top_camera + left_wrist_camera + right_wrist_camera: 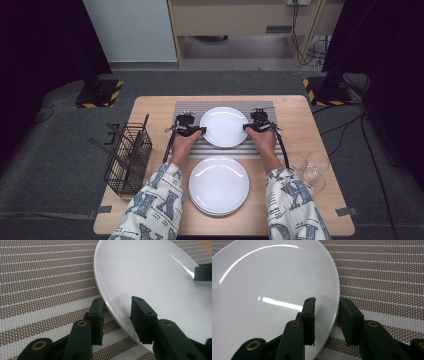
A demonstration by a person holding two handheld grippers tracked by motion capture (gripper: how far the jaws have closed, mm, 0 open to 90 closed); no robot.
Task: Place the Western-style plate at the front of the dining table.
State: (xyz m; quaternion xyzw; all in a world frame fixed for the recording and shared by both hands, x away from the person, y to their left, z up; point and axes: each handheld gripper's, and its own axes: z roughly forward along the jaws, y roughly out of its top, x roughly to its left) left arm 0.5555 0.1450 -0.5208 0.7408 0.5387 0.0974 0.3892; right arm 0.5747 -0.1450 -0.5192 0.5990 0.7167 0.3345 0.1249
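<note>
White glazed ceramic, the round dinner plate (224, 126) lies flat on a striped brown-and-white woven placemat (187, 107) at the far middle of the light wooden bench (295, 107). The left tool (200, 130) sits at the plate's left edge and the right tool (247, 127) at its right edge, each held in a hand that enters from the near side.

In the left gripper view, the left tool (117, 305) straddles the plate (150, 272) rim: one jaw stands over the placemat (45, 277), the other over the plate's upper face. A gap shows between each pad and the rim, so the jaws are spread and pinch nothing.

In the right gripper view, the right tool (326, 306) straddles the rim of the plate (269, 285) likewise, jaws spread with clearance on both sides above the placemat (382, 272).

A stack of matching white plates (218, 185) rests on the near middle of the bench. A black wire rack (127, 157) stands at the left edge, and clear drinking glasses (311, 172) stand at the right.
</note>
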